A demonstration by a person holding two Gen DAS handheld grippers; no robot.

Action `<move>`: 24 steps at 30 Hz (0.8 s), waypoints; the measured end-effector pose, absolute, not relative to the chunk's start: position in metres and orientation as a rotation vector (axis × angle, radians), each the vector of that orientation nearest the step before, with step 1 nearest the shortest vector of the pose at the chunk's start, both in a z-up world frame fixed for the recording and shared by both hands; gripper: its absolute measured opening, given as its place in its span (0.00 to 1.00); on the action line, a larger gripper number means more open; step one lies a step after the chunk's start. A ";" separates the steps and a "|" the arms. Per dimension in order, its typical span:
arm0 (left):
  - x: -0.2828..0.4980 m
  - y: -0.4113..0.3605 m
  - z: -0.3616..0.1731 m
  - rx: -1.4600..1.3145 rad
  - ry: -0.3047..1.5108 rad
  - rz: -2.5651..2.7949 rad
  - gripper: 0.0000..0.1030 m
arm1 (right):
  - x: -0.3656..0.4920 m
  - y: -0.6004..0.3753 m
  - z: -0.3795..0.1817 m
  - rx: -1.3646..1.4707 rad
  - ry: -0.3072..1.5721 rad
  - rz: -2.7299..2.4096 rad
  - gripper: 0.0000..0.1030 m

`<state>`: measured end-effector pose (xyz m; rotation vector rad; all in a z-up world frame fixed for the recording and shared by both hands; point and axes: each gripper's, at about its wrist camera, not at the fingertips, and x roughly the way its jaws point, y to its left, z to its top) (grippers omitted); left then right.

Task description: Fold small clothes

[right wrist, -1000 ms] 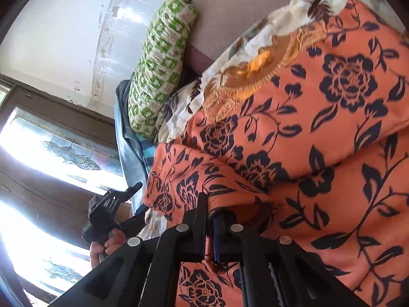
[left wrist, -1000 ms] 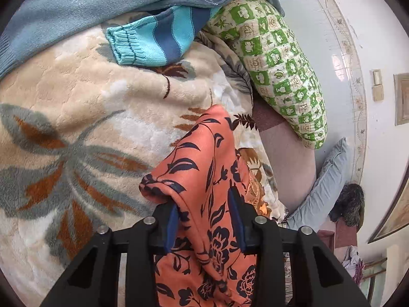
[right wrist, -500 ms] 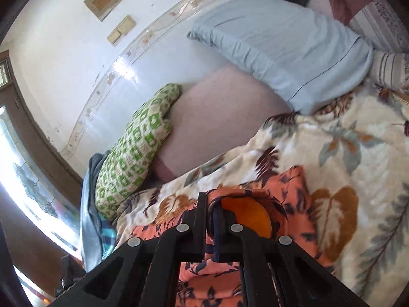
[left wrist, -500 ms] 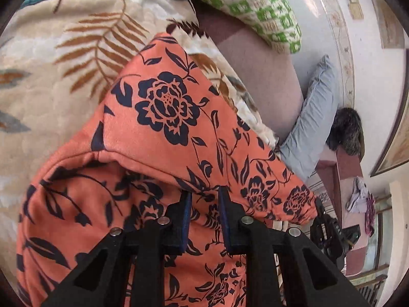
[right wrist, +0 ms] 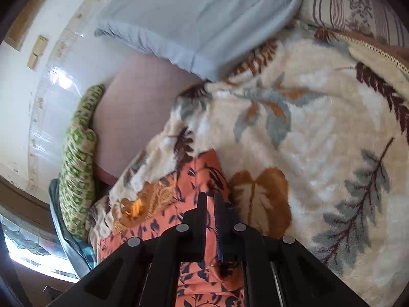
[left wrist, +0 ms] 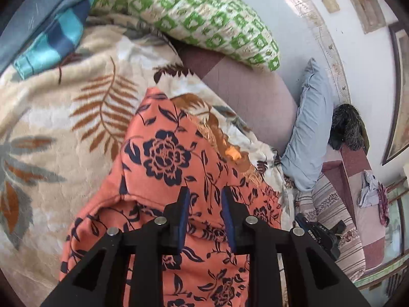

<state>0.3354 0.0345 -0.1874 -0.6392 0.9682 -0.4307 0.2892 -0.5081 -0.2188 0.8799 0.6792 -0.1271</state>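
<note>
Pale wall [left wrist: 301, 7] with a patterned border strip closes off the far side of the bed, and a framed picture [left wrist: 398, 97] hangs on it at the right of my left-hand view. Across the bed lies a cream blanket [right wrist: 319, 138] with brown and grey leaves, and the mauve sheet [left wrist: 245, 89] shows bare beyond its edge. Against the wall lean a long green-and-white patterned pillow [left wrist: 194, 15] and a light blue pillow [right wrist: 204, 12]; a dark furry thing [left wrist: 346, 125] sits past the blue one. At the far left of my left view a grey-blue garment [left wrist: 38, 12] covers a teal-and-navy striped knit [left wrist: 51, 43].

On the blanket, near its edge, lies the orange floral garment [left wrist: 163, 158], lengthwise under both my tools, with a yellow-orange embroidered patch [left wrist: 231, 153] at its far side.

My left gripper [left wrist: 203, 198] is above the cloth, its jaws opening, the blue pads standing apart; I see cloth behind the gap, but the pads do not press it. My right gripper [right wrist: 210, 199] has its jaws opening by only a slit, and a thin ridge of the orange cloth runs up between the pads; whether they still pinch it I cannot tell.
</note>
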 end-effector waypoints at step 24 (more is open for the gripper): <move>0.371 0.025 -0.243 -0.508 1.053 -0.317 0.43 | 0.371 -0.491 -0.288 0.845 0.931 -0.145 0.07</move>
